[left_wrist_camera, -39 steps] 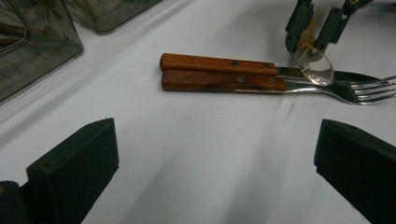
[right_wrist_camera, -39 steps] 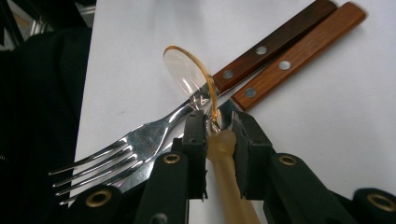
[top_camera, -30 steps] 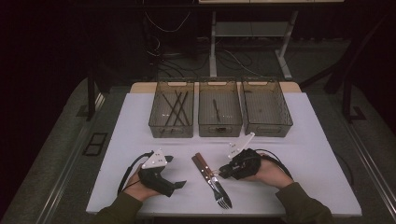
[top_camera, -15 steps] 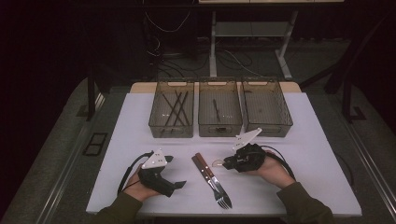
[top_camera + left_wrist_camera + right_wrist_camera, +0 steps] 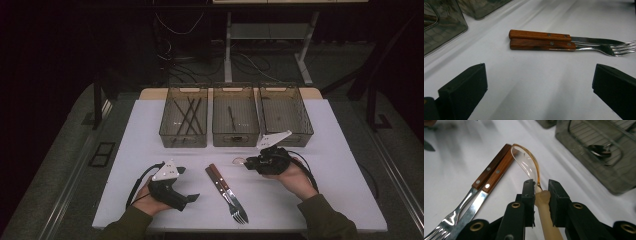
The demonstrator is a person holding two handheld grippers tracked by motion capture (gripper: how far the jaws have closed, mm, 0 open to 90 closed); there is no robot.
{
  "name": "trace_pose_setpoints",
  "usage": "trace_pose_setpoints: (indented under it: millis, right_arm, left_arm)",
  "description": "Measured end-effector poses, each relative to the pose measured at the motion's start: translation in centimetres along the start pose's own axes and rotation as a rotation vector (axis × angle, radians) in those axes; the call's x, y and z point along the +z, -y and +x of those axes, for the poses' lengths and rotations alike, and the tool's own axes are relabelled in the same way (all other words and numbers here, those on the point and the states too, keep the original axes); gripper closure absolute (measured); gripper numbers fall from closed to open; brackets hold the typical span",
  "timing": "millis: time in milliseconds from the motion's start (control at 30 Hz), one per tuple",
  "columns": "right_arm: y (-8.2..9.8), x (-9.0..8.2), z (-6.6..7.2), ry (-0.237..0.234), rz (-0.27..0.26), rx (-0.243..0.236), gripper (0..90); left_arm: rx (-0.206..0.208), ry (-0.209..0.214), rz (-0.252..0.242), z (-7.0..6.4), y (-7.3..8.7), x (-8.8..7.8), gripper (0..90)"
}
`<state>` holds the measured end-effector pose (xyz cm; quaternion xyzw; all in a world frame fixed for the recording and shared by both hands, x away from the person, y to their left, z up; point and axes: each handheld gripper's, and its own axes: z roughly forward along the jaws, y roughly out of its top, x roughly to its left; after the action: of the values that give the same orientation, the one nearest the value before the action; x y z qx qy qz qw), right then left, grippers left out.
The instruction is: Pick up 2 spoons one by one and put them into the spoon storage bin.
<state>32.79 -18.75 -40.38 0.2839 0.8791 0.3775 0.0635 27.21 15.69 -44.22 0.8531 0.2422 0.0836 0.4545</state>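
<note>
Lifted clear of the table (image 5: 150, 130) since a second earlier, when the right gripper (image 5: 541, 185) was down beside the cutlery, the clear spoon (image 5: 526, 163) now hung in the air near the middle bin, its pale handle clamped between the 2 black jaws and its bowl pointing toward the wooden handles below. Just beside it on the table lay the fork (image 5: 564, 46) and the knife (image 5: 556, 36), side by side and touching, neither yet picked up. Behind them stood 3 smoky bins: the left bin (image 5: 183, 121) held several dark sticks, the middle bin (image 5: 235, 121) 1 dark piece, and the right bin (image 5: 285, 117) a dark spoon. The left gripper (image 5: 190, 197) rested on the table with its jaws spread wide and nothing between them. Sorting looked well along: the spoon had yet to reach a bin, likely the right one, and 2 pieces remained.
</note>
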Motion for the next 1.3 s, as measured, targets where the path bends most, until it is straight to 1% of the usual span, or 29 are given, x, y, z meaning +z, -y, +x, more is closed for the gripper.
trace_pose_setpoints:
  millis: [233, 433, 500, 567, 633, 667, 700, 933, 1033, 1133, 1200, 1300]
  right_arm:
    - [-0.8, -0.8, -0.9, 0.046, -0.037, 0.047, 76.1]
    - [-1.6, -1.6, -1.5, 0.07, -0.071, 0.091, 76.0]
    - [-1.9, -1.8, -1.7, 0.084, -0.079, 0.096, 76.0]
    - [-2.2, -2.0, -2.0, 0.092, -0.093, 0.119, 76.0]
    - [-2.5, -2.1, -2.2, 0.102, -0.1, 0.131, 76.0]
    - [-2.7, -2.1, -2.4, 0.105, -0.105, 0.142, 76.0]
    - [-2.9, -2.2, -2.5, 0.112, -0.104, 0.147, 76.0]
    - [-5.1, -2.5, -3.4, 0.14, -0.117, 0.17, 76.0]
    - [-6.2, -2.6, -3.7, 0.153, -0.118, 0.171, 76.0]
    - [-7.4, -2.5, -4.0, 0.169, -0.114, 0.166, 76.0]
    - [-8.0, -2.4, -4.3, 0.184, -0.112, 0.169, 76.0]
    - [-8.9, -2.0, -4.9, 0.193, -0.115, 0.179, 76.0]
  left_arm:
    - [-0.004, -0.003, -0.002, 0.0, 0.0, 0.0, 0.0]
    - [-0.005, 0.0, 0.003, 0.0, 0.0, 0.0, 0.0]
    - [-0.011, -0.003, -0.002, 0.0, 0.0, 0.0, 0.0]
    - [-0.016, -0.003, -0.004, 0.0, 0.0, 0.1, 0.0]
    - [-0.013, -0.001, -0.011, 0.0, 0.0, 0.0, 0.0]
    - [-0.023, 0.0, -0.018, -0.1, -0.1, 0.1, 0.0]
    - [-0.024, -0.001, -0.016, -0.1, 0.0, 0.1, 0.0]
    - [-0.029, -0.004, -0.014, -0.1, -0.1, 0.1, 0.0]
    - [-0.029, -0.004, -0.017, -0.1, -0.1, 0.1, 0.0]
    - [-0.027, -0.003, -0.015, -0.1, -0.1, 0.1, 0.0]
    - [-0.027, 0.0, -0.016, -0.1, -0.1, 0.1, 0.0]
    - [-0.027, 0.0, -0.016, -0.1, -0.1, 0.0, 0.0]
